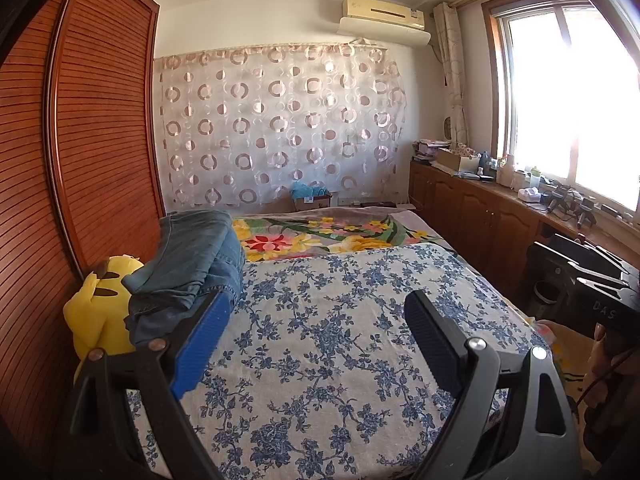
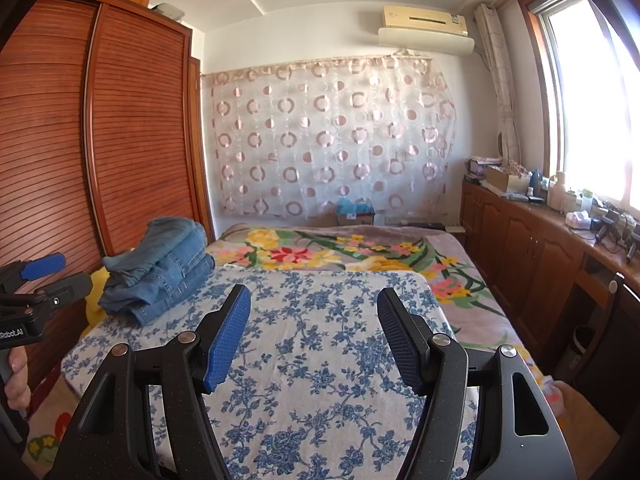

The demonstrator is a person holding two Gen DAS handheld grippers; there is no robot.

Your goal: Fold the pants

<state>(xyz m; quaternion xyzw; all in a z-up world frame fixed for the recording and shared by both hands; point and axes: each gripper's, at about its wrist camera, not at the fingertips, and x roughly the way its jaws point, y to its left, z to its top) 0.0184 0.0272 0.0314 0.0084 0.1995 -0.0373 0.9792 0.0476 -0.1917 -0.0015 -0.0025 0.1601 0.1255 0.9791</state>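
Both claws hang above the bed with nothing between their blue pads: the left claw (image 1: 316, 312) stands wide apart, and the right claw (image 2: 314, 308) is parted a little less, also empty. Below them lies a blue-flowered sheet (image 1: 340, 340) spread flat over the near part of the bed, and beyond it a blanket (image 2: 320, 252) with large yellow and red flowers covers the far part. The pants (image 2: 160, 264), blue denim, sit folded in a thick stack at the left edge of the flowered sheet, close to the slatted wooden wardrobe (image 2: 132, 132). From the left wrist view the stack (image 1: 192, 264) shows just beyond the left pad, apart from it, and partly resting against a yellow plush toy (image 1: 100, 308) wedged between bed and wardrobe. A hand (image 2: 16, 380) grips the handle of the left claw at the left border of the right wrist view. A wooden counter (image 2: 540, 240) with bottles and clutter runs along the right wall under a bright window (image 1: 572, 96)
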